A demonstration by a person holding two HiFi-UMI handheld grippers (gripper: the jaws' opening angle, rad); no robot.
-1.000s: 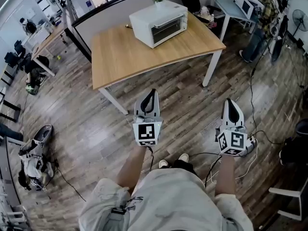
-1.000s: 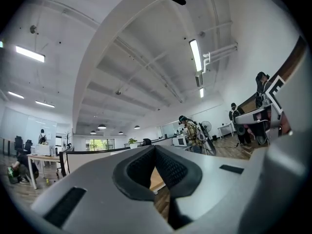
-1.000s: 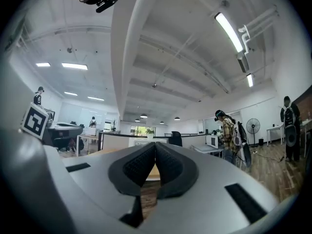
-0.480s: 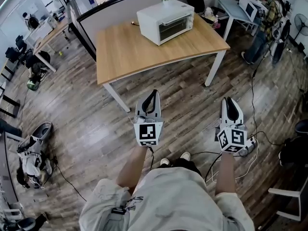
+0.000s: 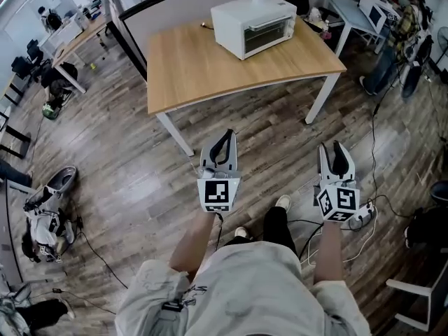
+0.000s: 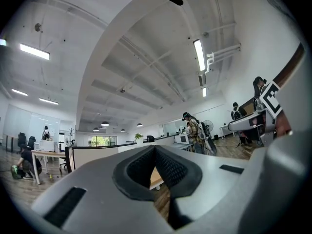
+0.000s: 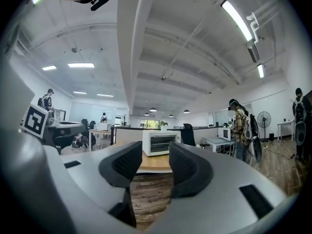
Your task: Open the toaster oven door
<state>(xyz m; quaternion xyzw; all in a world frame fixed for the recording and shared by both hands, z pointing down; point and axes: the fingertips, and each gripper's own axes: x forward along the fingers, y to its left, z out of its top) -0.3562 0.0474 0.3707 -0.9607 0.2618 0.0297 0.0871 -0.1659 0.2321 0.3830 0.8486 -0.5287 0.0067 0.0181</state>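
The white toaster oven [image 5: 253,25] stands at the far side of the wooden table [image 5: 210,72], its glass door closed and facing me. Both grippers hang over the wood floor, well short of the table. My left gripper [image 5: 225,137] is shut, its fingertips meeting with nothing between them; in the left gripper view [image 6: 155,149] only a sliver of the table shows below the tips. My right gripper [image 5: 334,147] has its jaws opening, and nothing is between them. In the right gripper view [image 7: 156,155] the toaster oven [image 7: 160,143] shows far off through the gap.
A grey partition [image 5: 175,5] runs behind the table. A second table with a microwave [image 5: 372,7] stands at the back right, with a person [image 5: 400,19] beside it. Cables [image 5: 364,215] lie on the floor by my right foot. Bags [image 5: 47,222] sit at the left.
The table and toaster oven have shifted right and up in the head view as I step forward. The right gripper's jaws have parted from shut. The left gripper stays shut.
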